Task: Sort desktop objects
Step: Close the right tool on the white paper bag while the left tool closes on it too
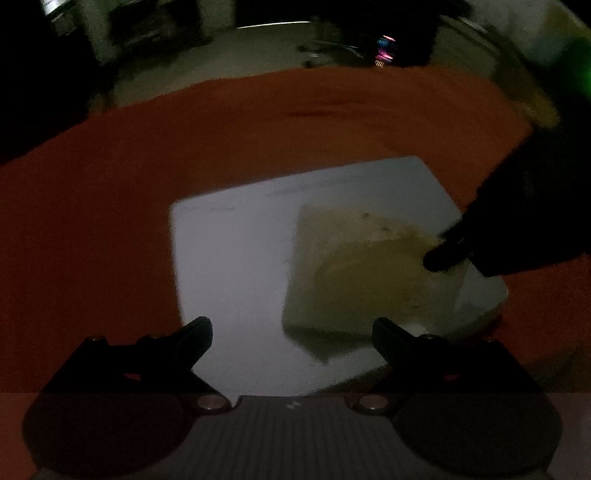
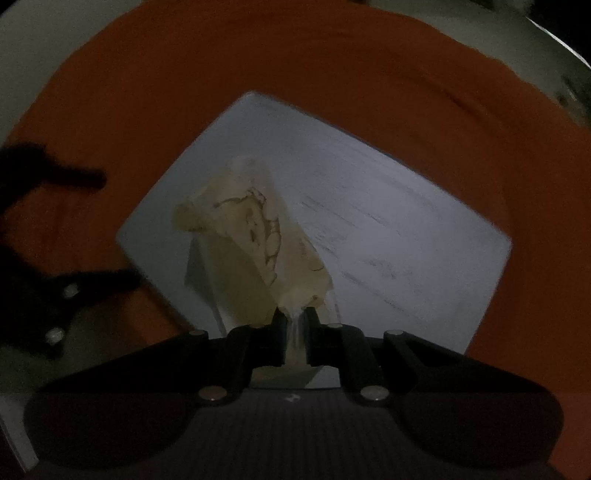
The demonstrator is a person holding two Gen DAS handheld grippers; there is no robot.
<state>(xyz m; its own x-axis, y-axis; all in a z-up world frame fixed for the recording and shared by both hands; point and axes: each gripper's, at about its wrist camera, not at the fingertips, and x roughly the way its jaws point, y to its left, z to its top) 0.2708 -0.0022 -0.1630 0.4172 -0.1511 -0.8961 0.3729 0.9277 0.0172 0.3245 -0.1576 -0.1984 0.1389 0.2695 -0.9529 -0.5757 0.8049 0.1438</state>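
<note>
A pale yellow see-through bag point(image 2: 255, 251) with a printed pattern hangs over a white square board point(image 2: 388, 206) that lies on an orange cloth point(image 2: 295, 62). My right gripper point(image 2: 294, 321) is shut on the bag's corner and holds it just above the board. In the left wrist view the same bag point(image 1: 369, 266) rests over the board point(image 1: 236, 236), and the right gripper point(image 1: 447, 254) pinches its far right corner. My left gripper point(image 1: 291, 328) is open and empty, low over the board's near edge. It also shows in the right wrist view point(image 2: 110, 229) at the left.
The orange cloth point(image 1: 184, 140) covers the table around the board. Beyond its far edge lies a dim room with dark furniture point(image 1: 155, 26) and a small pink-lit device point(image 1: 386, 48). The scene is dark and blurred.
</note>
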